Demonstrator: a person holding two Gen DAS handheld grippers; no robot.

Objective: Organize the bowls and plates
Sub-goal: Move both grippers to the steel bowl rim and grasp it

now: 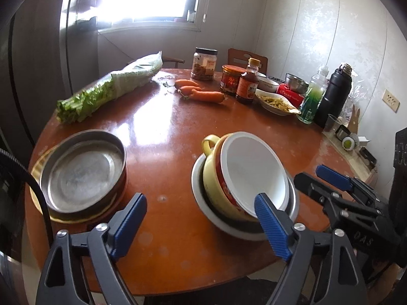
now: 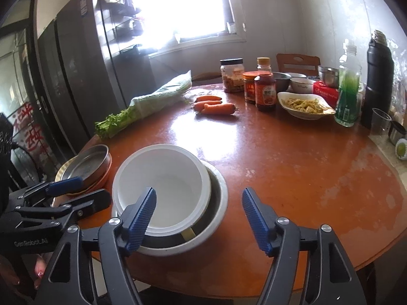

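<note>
A white bowl [image 1: 254, 170] lies tilted inside a yellow enamel cup [image 1: 212, 178], which sits in a steel bowl [image 1: 201, 203] near the table's front edge. To the left a steel plate [image 1: 81, 175] tops a stack of plates [image 1: 40, 203]. My left gripper [image 1: 202, 219] is open over bare table between the two stacks, its right pad just in front of the bowl stack. My right gripper [image 2: 199, 214] is open too, with its left pad over the near rim of the white bowl [image 2: 162, 185] and nothing pinched. Each gripper shows in the other's view: the right gripper [image 1: 320, 181] and the left gripper [image 2: 81, 192].
On the round brown table [image 2: 292, 167] the far side holds bagged celery [image 2: 152, 104], carrots [image 2: 216, 108], jars and a sauce bottle [image 2: 264, 92], a dish of food [image 2: 305, 105], a green bottle [image 2: 347, 96] and a black flask [image 2: 379, 76]. A dark fridge [image 2: 76, 63] stands left.
</note>
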